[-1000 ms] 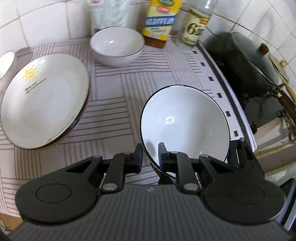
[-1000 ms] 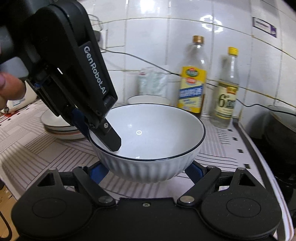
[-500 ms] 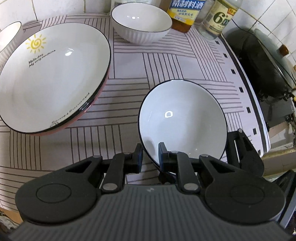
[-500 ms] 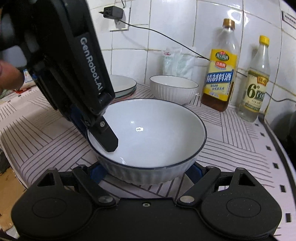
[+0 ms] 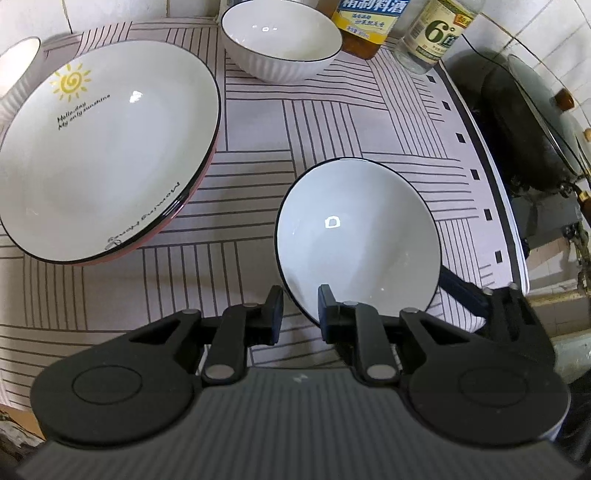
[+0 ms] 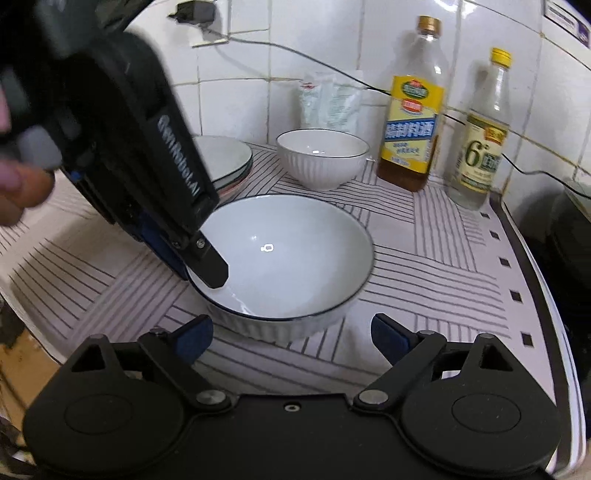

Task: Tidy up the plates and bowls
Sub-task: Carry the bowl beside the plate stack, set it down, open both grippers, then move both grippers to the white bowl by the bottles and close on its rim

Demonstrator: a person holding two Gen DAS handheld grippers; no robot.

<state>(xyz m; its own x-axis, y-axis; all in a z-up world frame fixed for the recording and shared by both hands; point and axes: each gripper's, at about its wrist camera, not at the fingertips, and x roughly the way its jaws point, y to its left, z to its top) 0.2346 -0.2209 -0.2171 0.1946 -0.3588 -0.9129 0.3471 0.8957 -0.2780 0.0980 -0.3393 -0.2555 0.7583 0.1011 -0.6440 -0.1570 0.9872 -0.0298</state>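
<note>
Looking, left wrist view:
left gripper [image 5: 300, 314]: straddling the bowl [image 5: 356, 236] rim, one finger inside, one outside; jaws just eased apart, pad contact not clear
bowl: on the striped cloth [image 5: 332, 129], right of the plate [image 5: 103, 147]
second bowl [image 5: 282, 44]: at the back, by two bottles [image 5: 434, 35]

right wrist view:
right gripper [image 6: 291, 338]: spread wide, pads clear of the bowl [image 6: 284, 262], which sits just ahead
left gripper [image 6: 207, 267]: one finger inside the rim
second bowl [image 6: 322, 157]: behind, apart
</note>
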